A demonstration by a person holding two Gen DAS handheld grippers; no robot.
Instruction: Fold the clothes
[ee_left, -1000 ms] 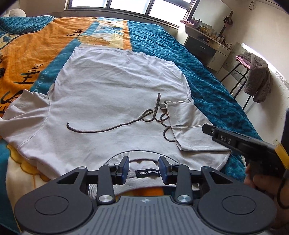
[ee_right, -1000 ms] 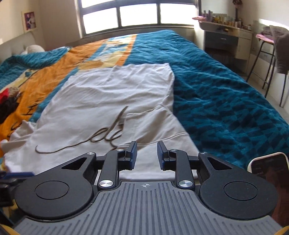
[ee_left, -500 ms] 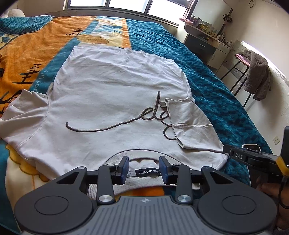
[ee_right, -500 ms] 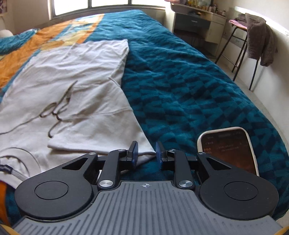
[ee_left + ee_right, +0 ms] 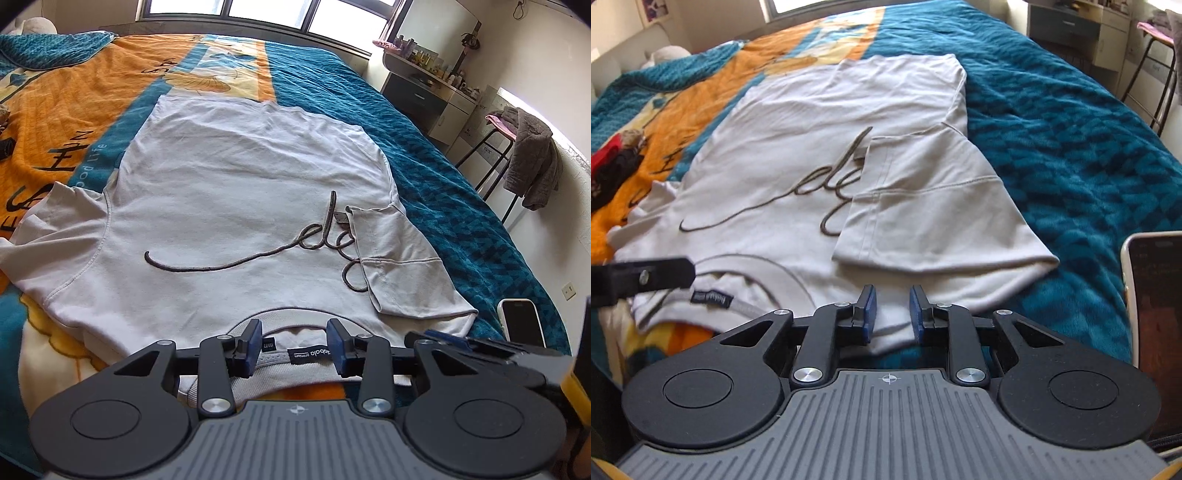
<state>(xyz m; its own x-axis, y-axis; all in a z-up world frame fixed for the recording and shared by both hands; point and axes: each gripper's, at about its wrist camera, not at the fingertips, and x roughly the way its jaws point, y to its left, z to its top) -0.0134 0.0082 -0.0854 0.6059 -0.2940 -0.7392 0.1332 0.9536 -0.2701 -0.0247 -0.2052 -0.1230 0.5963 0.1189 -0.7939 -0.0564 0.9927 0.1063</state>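
A light grey T-shirt (image 5: 240,192) with dark script lettering lies flat on the bed, collar toward me. Its right sleeve (image 5: 399,266) is folded in over the chest, also clear in the right wrist view (image 5: 934,206). My left gripper (image 5: 295,347) hovers open over the collar, the neck label (image 5: 312,355) showing in the gap between its fingers. My right gripper (image 5: 892,315) is open at the shirt's near right shoulder edge, a bit of cloth lying between its pads without being pinched. Each gripper's tip shows in the other's view: the right gripper (image 5: 443,338) and the left gripper (image 5: 665,275).
The bedspread is teal (image 5: 443,184) on the right and orange (image 5: 55,103) on the left. A phone (image 5: 1156,295) lies on the bed just right of the shirt. A stool draped with a grey garment (image 5: 532,158) and a dresser (image 5: 424,96) stand beyond the bed's right side.
The right gripper left the folded sleeve, swung out to the right, then came back down to the shirt's near shoulder edge beside the left gripper. The left gripper stayed over the collar.
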